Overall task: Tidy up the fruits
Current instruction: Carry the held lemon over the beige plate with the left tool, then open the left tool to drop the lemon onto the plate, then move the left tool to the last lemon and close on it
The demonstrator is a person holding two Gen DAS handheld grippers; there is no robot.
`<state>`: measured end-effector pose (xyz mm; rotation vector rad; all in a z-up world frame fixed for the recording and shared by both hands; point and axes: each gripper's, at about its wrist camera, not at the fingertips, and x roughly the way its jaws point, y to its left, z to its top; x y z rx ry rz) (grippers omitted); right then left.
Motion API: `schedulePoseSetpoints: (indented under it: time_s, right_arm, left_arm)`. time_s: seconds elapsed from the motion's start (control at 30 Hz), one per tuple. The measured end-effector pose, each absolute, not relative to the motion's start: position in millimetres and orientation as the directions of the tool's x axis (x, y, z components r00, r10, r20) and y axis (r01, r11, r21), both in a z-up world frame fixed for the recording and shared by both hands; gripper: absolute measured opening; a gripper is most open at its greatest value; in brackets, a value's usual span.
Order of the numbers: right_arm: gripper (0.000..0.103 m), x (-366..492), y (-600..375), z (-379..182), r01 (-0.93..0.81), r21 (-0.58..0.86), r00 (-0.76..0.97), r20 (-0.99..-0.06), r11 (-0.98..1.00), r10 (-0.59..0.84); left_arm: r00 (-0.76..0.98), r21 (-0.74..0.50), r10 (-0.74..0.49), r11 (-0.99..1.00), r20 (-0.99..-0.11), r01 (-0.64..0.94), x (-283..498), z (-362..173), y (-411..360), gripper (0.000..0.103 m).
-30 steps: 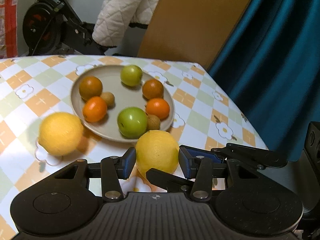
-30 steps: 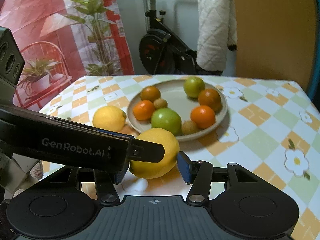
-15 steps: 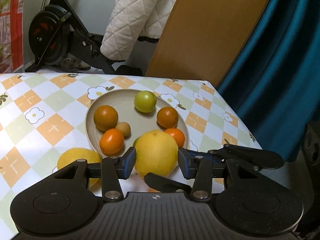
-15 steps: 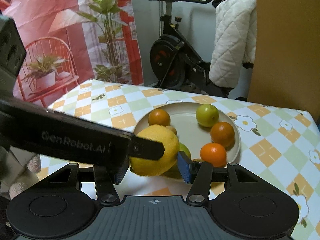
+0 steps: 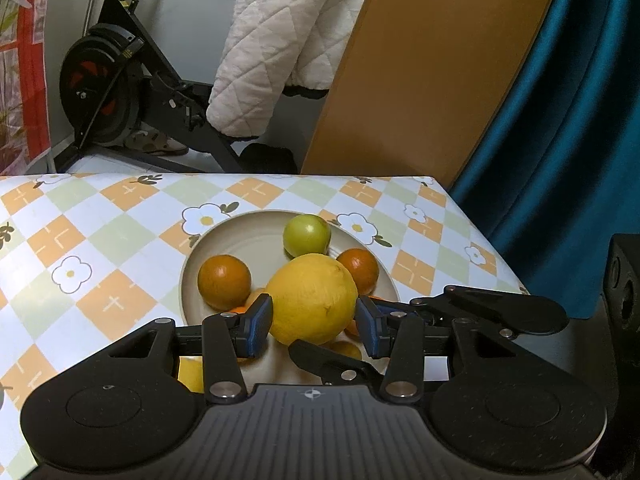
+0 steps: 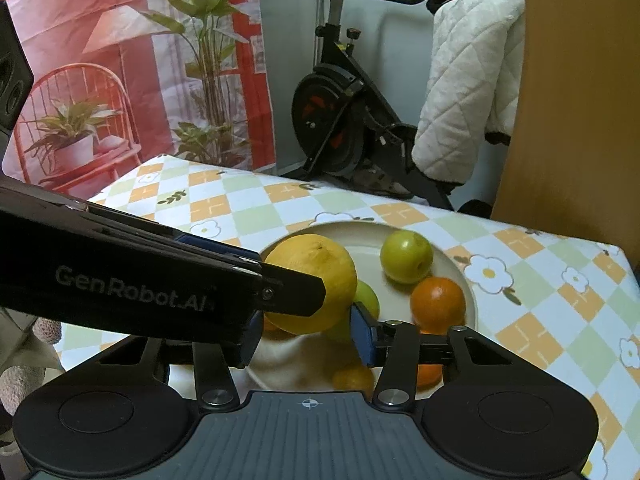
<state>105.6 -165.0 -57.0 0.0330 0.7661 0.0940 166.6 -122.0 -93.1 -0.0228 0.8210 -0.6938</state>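
Observation:
My left gripper (image 5: 314,322) is shut on a big yellow lemon (image 5: 312,298) and holds it above the beige plate (image 5: 224,240). The plate holds a green apple (image 5: 307,234), dark oranges (image 5: 224,282) and smaller fruit partly hidden behind the lemon. In the right wrist view the same lemon (image 6: 316,284) sits between my right gripper's (image 6: 304,336) blue pads (image 6: 362,332), with the left gripper's black finger (image 6: 160,280) across it. The right pads stand beside the lemon; contact is unclear. A second yellow fruit (image 5: 190,376) lies low, behind my left finger.
The table has a checked flower tablecloth (image 5: 100,240); its far edge and right corner (image 5: 424,180) are close behind the plate. Beyond stand an exercise bike (image 5: 108,92), a white quilted cover (image 5: 280,40), a wooden board and a blue curtain (image 5: 560,120).
Both grippers rose and moved forward with the lemon, from the tablecloth in front of the plate to above the plate. The second yellow fruit dropped out of view behind my left finger.

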Motion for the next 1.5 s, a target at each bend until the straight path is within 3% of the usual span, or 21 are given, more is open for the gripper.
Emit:
schedulePoseSetpoints:
  time_s: [0.73, 1.17, 1.5]
  right_arm:
    - [0.043, 99, -160, -63, -0.083, 0.079, 0.698, -0.707, 0.993, 0.114]
    - [0.041, 108, -160, -57, -0.076, -0.020, 0.727, -0.685, 0.997, 0.042]
    - [0.041, 87, -159, -44, -0.083, 0.067, 0.742, -0.662, 0.994, 0.107]
  left_arm:
    - [0.399, -0.363, -0.600, 0.769, -0.693, 0.526, 168, -111, -113, 0.044]
    - [0.468, -0.342, -0.581, 0.795, -0.666, 0.500, 173, -98, -102, 0.044]
    - [0.509, -0.304, -0.549, 0.819, -0.663, 0.487, 172, -88, -70, 0.044]
